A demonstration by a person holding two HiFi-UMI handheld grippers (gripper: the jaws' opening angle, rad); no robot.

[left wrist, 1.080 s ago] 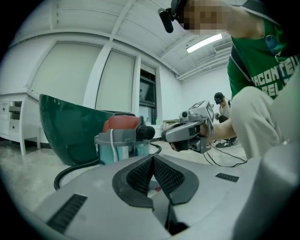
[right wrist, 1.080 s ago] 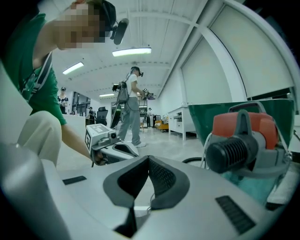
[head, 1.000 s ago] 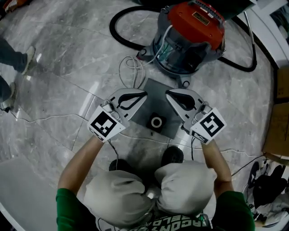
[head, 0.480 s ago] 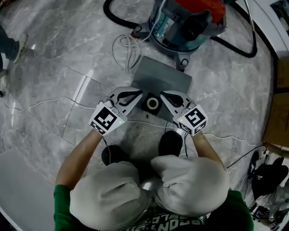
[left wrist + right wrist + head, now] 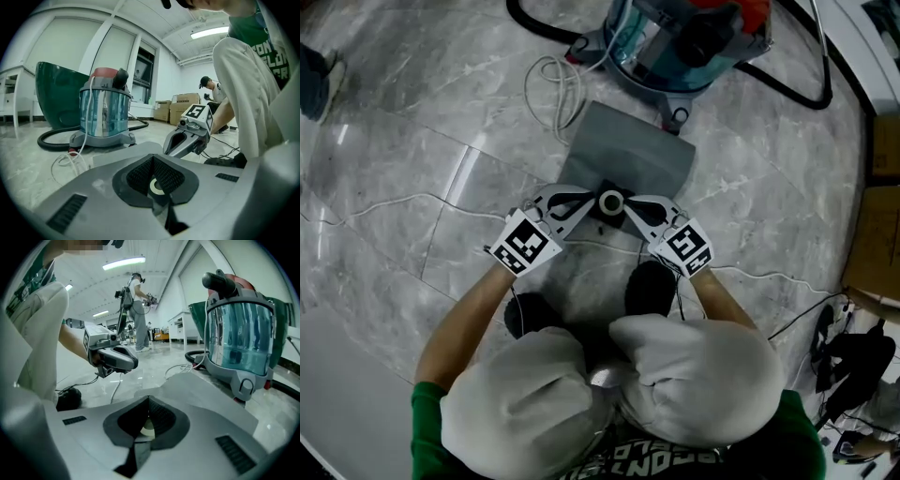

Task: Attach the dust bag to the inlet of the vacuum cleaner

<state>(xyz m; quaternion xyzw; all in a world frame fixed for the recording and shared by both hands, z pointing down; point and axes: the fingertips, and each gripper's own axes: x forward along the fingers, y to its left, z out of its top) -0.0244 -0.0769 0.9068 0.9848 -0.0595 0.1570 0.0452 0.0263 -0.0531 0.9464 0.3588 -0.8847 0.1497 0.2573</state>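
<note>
I'm holding the left gripper (image 5: 584,202) and right gripper (image 5: 635,206) on either side of the collar ring (image 5: 611,201) of the dust bag (image 5: 628,155). Both sets of fingers are pressed together on nothing. The bag's lying flat on the floor (image 5: 412,122) just in front of the vacuum cleaner (image 5: 684,42), probably for a 2-sided pickup.

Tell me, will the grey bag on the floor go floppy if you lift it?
Probably floppy: the bag lies flat on the floor. Its ring looks stiffer, so likely a better handle. It seems empty, so probably light.
</note>
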